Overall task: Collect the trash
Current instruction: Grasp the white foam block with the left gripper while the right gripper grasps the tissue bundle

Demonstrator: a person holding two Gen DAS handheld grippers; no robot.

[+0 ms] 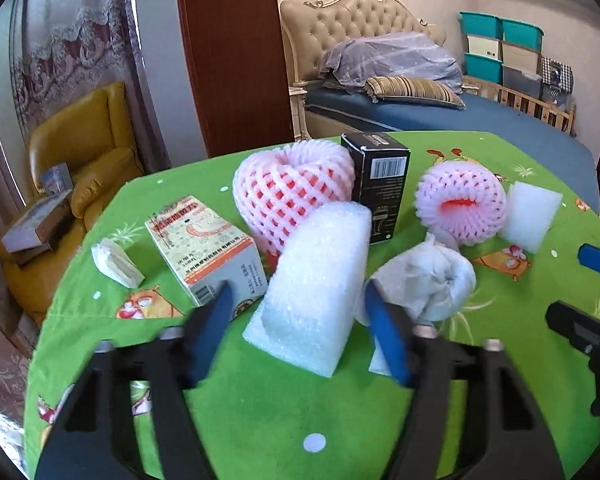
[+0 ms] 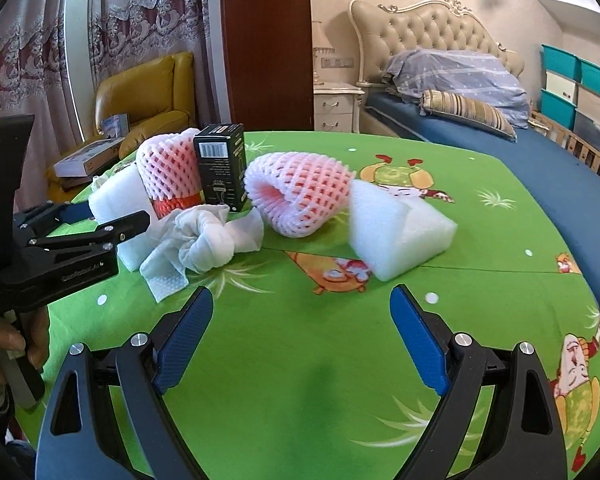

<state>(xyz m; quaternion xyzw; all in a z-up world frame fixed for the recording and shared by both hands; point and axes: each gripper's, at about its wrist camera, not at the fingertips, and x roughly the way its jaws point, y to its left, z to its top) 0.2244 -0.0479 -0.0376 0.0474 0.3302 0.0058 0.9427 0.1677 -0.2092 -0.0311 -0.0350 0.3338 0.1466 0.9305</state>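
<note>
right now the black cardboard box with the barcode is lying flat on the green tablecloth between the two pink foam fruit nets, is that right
Not quite. The black cardboard box with the barcode stands upright, not flat; the right wrist view shows this best. It is on the green tablecloth, between the two pink foam fruit nets, as you said.

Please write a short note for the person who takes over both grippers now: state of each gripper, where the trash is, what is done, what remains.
Left gripper: open, its fingers on either side of the big white foam block, not closed.
Right gripper: open, holding nothing, above bare green tablecloth.
On the table: two pink foam nets, black box, crumpled tissue, printed carton, small foam piece, small white packet.
Done: nothing is held yet.
Left: everything; no bin in view.
</note>
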